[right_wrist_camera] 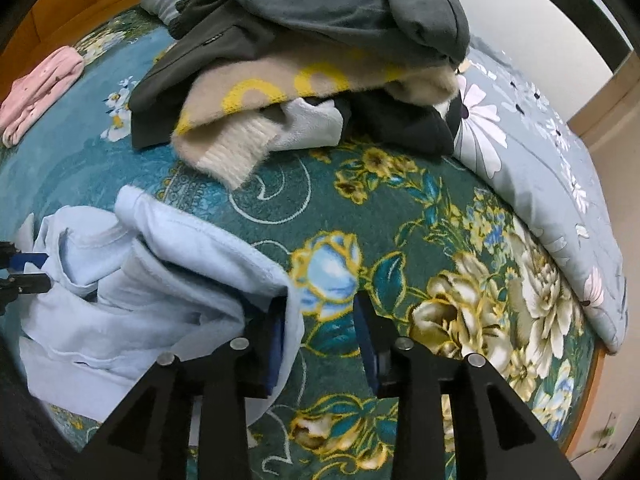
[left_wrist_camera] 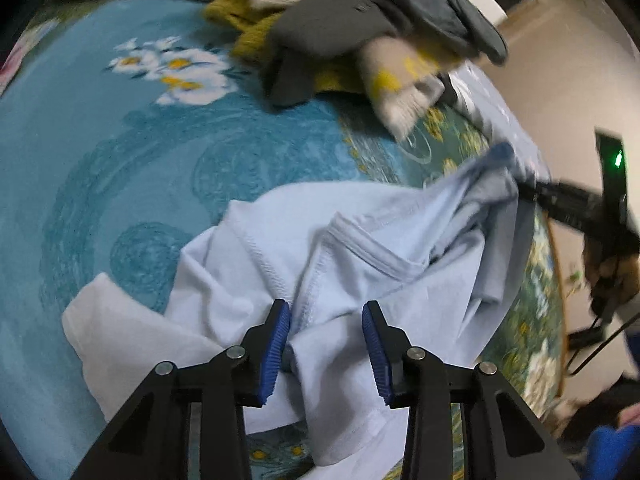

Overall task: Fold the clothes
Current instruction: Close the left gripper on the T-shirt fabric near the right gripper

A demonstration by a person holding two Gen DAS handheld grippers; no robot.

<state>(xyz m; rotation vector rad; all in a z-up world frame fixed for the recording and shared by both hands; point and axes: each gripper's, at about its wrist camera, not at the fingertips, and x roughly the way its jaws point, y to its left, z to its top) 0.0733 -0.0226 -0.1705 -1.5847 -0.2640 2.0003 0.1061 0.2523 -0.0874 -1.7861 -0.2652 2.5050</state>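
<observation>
A crumpled light blue T-shirt (left_wrist_camera: 360, 264) lies on the teal floral blanket (left_wrist_camera: 120, 152). My left gripper (left_wrist_camera: 326, 344) is open, its blue-padded fingers (left_wrist_camera: 276, 344) straddling a fold of the shirt near the collar. In the right wrist view the same shirt (right_wrist_camera: 160, 280) lies at the lower left. My right gripper (right_wrist_camera: 320, 344) is open at the shirt's edge, cloth draped over its left finger (right_wrist_camera: 276, 344). The right gripper also shows far right in the left wrist view (left_wrist_camera: 532, 194), at the shirt's far end. The left gripper's tips (right_wrist_camera: 30, 268) show at the left edge of the right wrist view.
A pile of clothes (right_wrist_camera: 312, 40), grey, dark and beige with yellow rings, lies at the back of the bed. A pink garment (right_wrist_camera: 40, 88) lies far left. A grey floral quilt (right_wrist_camera: 540, 160) runs along the right side. The bed edge and floor are at right (left_wrist_camera: 568, 80).
</observation>
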